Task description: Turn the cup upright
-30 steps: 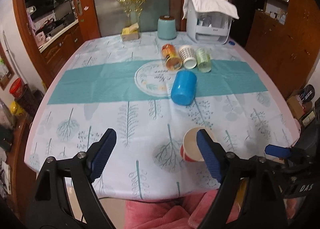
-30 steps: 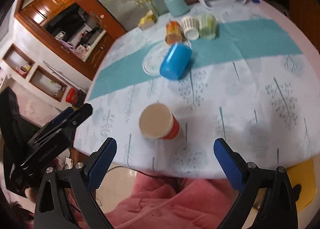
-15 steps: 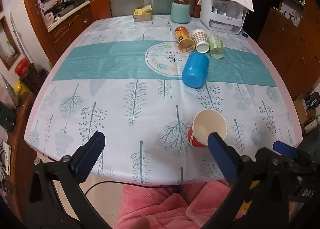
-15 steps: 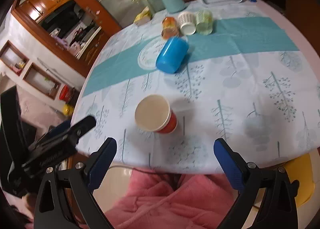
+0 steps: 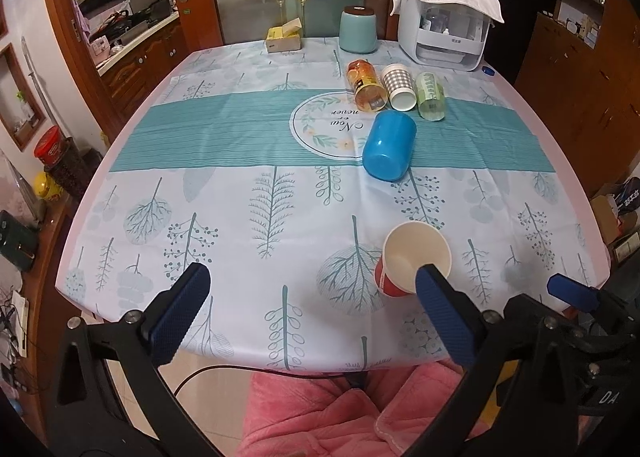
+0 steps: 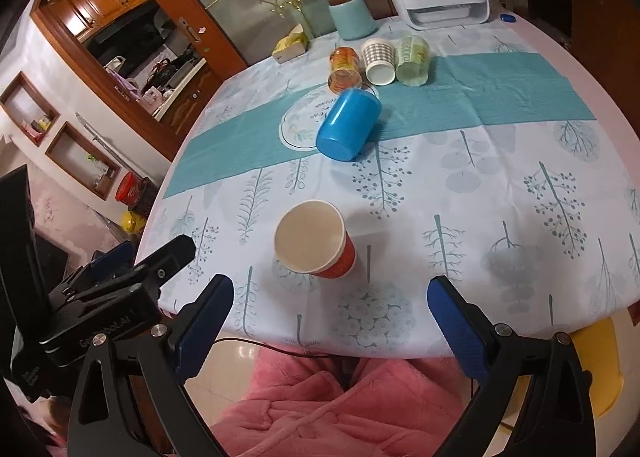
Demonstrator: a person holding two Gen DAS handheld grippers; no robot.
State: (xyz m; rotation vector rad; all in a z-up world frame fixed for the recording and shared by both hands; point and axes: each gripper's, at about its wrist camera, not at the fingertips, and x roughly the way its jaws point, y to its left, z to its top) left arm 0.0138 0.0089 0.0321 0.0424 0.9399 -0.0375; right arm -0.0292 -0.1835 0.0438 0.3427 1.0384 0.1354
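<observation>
A red paper cup (image 5: 414,261) stands upright near the table's front edge, its open mouth up; it also shows in the right wrist view (image 6: 314,239). A blue cup (image 5: 389,146) lies on its side by the round print; it shows in the right wrist view too (image 6: 347,124). Three more cups lie on their sides behind it: orange (image 5: 365,84), checked white (image 5: 398,86), green (image 5: 430,96). My left gripper (image 5: 316,309) is open and empty before the front edge, its right finger in front of the red cup. My right gripper (image 6: 330,321) is open and empty, just short of the red cup.
A teal canister (image 5: 358,30), a tissue box (image 5: 284,40) and a white appliance under a cloth (image 5: 444,31) stand at the table's back. The left gripper's body (image 6: 100,309) sits left of my right gripper. A pink-robed lap (image 5: 340,413) is below the table edge.
Both grippers have drawn back toward the front edge and risen, so more of the table shows. The red cup stands upright throughout. Both grippers stay open.
</observation>
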